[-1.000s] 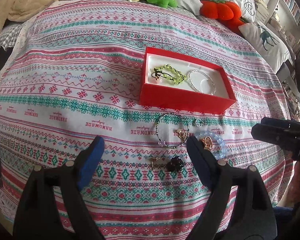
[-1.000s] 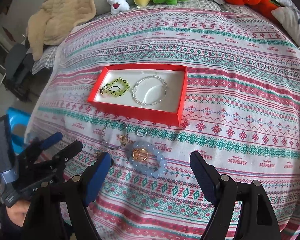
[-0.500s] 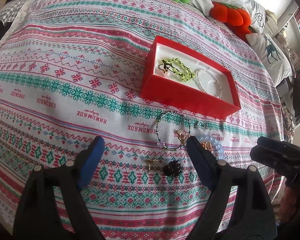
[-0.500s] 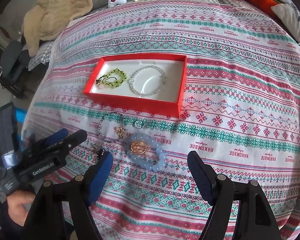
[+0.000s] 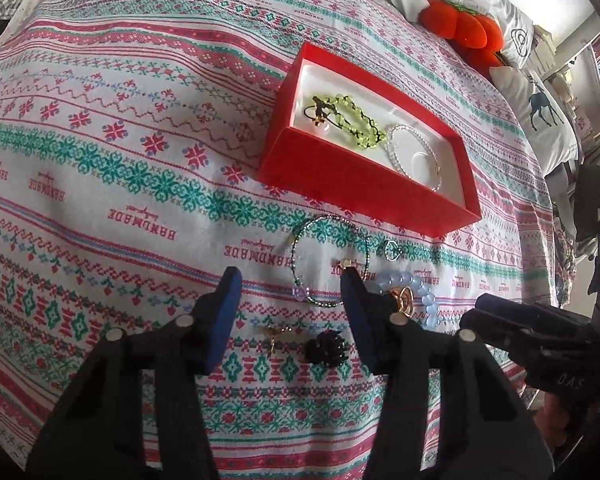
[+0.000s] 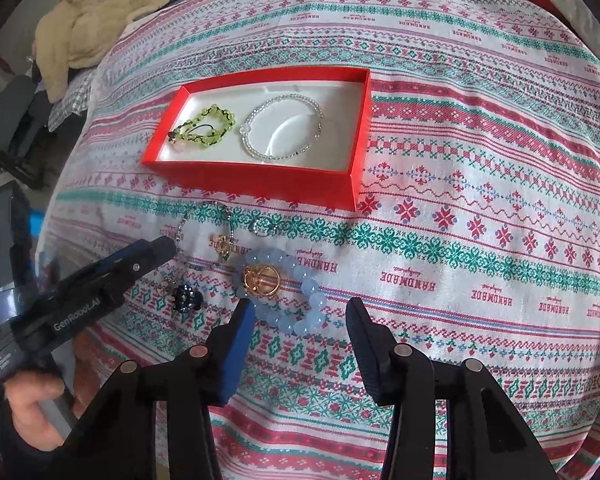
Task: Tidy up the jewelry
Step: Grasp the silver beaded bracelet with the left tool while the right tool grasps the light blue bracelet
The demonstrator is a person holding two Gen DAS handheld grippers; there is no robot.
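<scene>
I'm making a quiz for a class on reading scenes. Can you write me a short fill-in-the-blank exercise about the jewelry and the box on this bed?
1. The box that holds two bracelets is coloured ____.
2. The yellow-green bracelet lies in the box beside a bracelet of ____ beads.
3. The gold ring lies on the ____ bead bracelet on the bedspread.
4. The number of bracelets inside the box is ____.

Missing words: red; clear; pale blue; two
</scene>
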